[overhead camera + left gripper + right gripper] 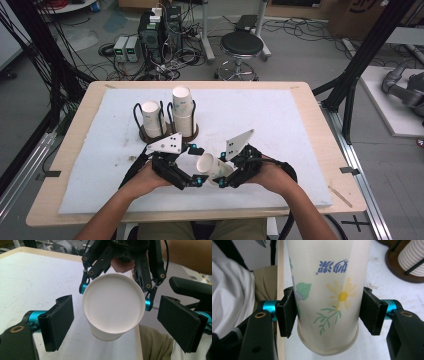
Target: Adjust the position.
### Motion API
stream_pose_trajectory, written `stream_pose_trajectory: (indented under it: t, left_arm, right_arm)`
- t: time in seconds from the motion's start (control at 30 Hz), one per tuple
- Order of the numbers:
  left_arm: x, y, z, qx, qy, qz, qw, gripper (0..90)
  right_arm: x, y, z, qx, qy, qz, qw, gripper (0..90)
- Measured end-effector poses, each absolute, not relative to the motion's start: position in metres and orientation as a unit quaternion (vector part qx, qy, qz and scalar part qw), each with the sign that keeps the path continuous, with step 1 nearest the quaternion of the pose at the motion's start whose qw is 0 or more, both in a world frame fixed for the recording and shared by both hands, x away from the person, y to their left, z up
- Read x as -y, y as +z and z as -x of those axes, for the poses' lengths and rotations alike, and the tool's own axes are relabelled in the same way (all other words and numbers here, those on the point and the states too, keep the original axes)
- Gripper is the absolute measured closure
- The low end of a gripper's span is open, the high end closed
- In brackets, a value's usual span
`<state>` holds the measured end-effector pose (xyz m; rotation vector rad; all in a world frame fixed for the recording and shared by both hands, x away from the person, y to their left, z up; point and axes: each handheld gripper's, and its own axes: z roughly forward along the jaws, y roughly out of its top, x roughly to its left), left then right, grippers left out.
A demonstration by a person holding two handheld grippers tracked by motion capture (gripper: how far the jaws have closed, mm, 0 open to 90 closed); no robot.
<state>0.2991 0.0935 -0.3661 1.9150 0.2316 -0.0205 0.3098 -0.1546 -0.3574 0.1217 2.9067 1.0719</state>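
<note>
1. My right gripper (218,176) is clamped on a paper cup (212,167); in the right gripper view both pads press the cup's printed sides, one pad (287,315) over the green leaf, the other beside the daisy.
2. The cup (328,290) is off the table, tipped on its side between my two hands, near the front edge of the white mat (280,130).
3. My left gripper (197,165) stands apart, gripping nothing. In its own view the cup's open mouth (113,303) faces the camera, and the black pads (60,321) sit clear of it on both sides.
4. Behind the cup in that view I see the right gripper's dark linkage (140,262) closing around it.
5. Farther up the mat, a wooden stand (167,131) with black wire loops holds two stacks of cups (183,110), the right stack taller.
6. The mat lies on a pale wooden table (320,120).
</note>
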Motion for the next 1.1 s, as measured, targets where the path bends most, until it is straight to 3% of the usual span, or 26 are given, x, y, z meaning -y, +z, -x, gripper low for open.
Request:
stream_pose_trajectory:
  t: [0.73, 1.1]
  left_arm:
    - [-0.088, -0.364, -0.302, -0.073, -0.029, -0.849, 0.522, 17.6]
    - [-0.082, -0.368, -0.304, -0.064, -0.035, -0.859, 0.506, 26.9]
  right_arm:
    - [0.132, -0.347, -0.311, -0.963, 0.269, 0.000, -0.007, 37.4]
    - [0.124, -0.345, -0.309, -0.975, 0.220, 0.001, -0.011, 37.0]
